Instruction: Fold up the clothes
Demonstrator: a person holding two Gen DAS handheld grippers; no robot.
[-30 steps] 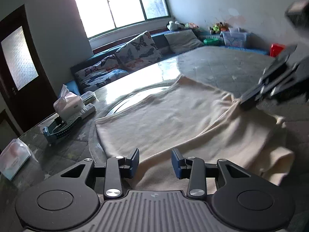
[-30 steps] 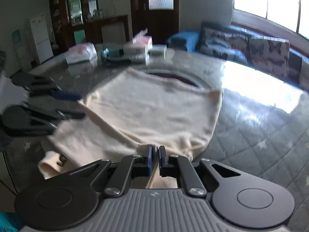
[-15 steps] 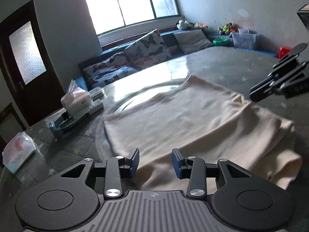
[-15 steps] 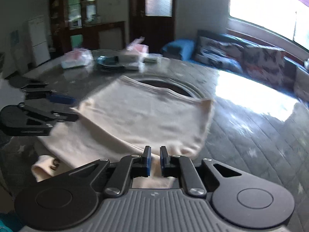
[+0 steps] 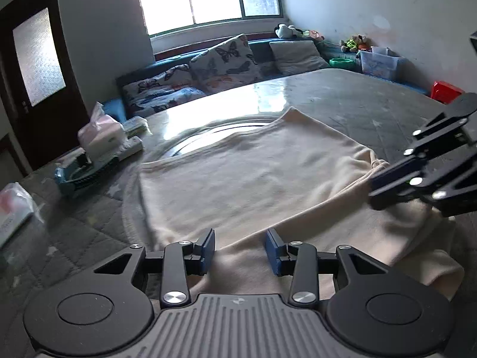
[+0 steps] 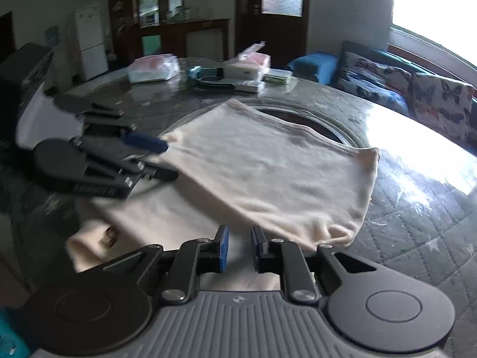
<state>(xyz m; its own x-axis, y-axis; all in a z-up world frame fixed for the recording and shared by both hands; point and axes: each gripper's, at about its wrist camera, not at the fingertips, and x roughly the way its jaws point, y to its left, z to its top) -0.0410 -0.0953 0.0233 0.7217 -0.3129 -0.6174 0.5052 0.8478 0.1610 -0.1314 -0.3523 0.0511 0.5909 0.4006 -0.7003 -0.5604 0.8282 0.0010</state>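
The right gripper (image 6: 240, 247), clenched on the cream cloth a second ago, is now letting go: its jaws are opening, and a strip of fabric shows in the gap with the blue pads no longer pinching it. The left gripper (image 5: 240, 252) has hardly stirred; its jaws hang apart over the near hem, gripping nothing.

The cream garment (image 5: 247, 179) lies across the middle of both views on the quilted grey table (image 6: 417, 247). Its upper layer has been laid flat over a lower one, whose edge sticks out toward the lower right of the left wrist view. To my eye this fold has just been set down, and both tools are free to take the next edge.

The garment's nearest part is hidden behind both gripper bodies, so I can't tell how neatly the layers line up there. A small dark mark near the lower-left corner in the right view could be a label; it is too blurred to say. The tissue box (image 5: 101, 138) and clutter at the far left stay well apart from the work.
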